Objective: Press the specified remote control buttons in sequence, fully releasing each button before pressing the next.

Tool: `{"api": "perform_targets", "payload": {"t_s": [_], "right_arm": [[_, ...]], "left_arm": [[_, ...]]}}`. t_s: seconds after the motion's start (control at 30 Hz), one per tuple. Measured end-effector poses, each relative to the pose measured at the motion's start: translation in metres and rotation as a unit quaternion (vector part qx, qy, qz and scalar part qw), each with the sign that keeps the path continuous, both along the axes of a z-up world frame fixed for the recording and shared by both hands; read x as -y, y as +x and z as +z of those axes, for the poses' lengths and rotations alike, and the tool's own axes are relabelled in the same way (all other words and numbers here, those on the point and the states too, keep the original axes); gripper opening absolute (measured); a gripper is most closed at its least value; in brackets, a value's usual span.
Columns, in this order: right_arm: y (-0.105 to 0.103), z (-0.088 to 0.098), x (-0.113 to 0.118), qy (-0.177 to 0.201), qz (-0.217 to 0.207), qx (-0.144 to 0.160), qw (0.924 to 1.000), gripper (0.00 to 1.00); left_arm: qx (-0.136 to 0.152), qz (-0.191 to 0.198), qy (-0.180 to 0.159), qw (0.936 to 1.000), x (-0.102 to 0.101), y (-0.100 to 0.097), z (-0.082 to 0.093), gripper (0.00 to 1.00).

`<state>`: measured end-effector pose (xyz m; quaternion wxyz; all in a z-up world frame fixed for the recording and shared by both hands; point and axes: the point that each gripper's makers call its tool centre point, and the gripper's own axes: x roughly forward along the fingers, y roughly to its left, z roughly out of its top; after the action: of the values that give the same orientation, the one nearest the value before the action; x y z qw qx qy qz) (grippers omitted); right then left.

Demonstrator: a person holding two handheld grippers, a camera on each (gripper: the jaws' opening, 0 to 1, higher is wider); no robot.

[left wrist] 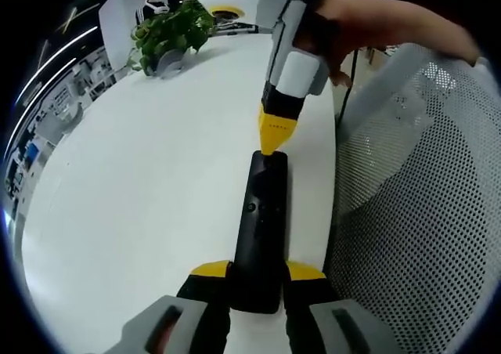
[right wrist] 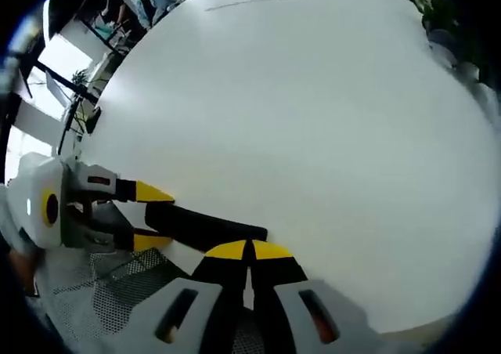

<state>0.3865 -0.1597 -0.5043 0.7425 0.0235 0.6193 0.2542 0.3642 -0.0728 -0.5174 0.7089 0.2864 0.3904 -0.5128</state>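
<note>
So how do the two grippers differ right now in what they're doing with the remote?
The left gripper has its jaws spread around the near end of the black remote, clamping it; the right gripper has its jaws closed into one point, holding nothing. The left grips the remote's sides; the right's tip meets its far end from above. Both have yellow tips and sit at the white table's edge.

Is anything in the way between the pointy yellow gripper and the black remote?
Nothing visible. The right gripper, jaws together, has its tip right at the far end of the remote, which the left gripper clamps on the white table.
</note>
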Motion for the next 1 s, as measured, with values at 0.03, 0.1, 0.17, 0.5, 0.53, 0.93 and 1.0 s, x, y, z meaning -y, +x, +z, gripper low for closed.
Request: {"api": "perform_targets", "payload": {"t_s": [0.03,0.1,0.17,0.5,0.53,0.93,1.0], "right_arm": [[-0.0002,-0.0005,-0.0004,0.000,0.002,0.000,1.0000,0.00],[-0.0011,-0.0021,-0.0018,-0.004,0.007,0.000,1.0000,0.00],[-0.0021,-0.0035,-0.0030,-0.007,0.015,0.000,0.9999,0.00],[-0.0030,-0.0063,-0.0041,-0.008,0.023,-0.003,0.9997,0.00],[-0.0028,-0.0067,-0.0044,-0.011,0.026,-0.001,0.9996,0.00],[-0.0004,-0.0096,-0.0091,-0.019,0.017,-0.002,0.9997,0.00],[0.0002,-0.0096,-0.0075,-0.041,0.034,0.000,0.9985,0.00]], "left_arm": [[0.000,0.000,0.000,1.0000,0.0000,0.0000,0.0000,0.25],[0.000,0.000,-0.001,1.0000,0.0001,-0.0001,0.0000,0.25],[0.000,0.000,-0.001,1.0000,0.0002,0.0000,-0.0001,0.25],[0.000,-0.002,0.002,1.0000,0.0006,-0.0003,-0.0002,0.25],[0.000,-0.002,0.002,1.0000,0.0006,-0.0003,-0.0002,0.25],[0.000,-0.004,0.005,1.0000,0.0011,-0.0004,-0.0003,0.25],[0.001,-0.005,0.006,1.0000,0.0014,-0.0004,-0.0003,0.25]]}}
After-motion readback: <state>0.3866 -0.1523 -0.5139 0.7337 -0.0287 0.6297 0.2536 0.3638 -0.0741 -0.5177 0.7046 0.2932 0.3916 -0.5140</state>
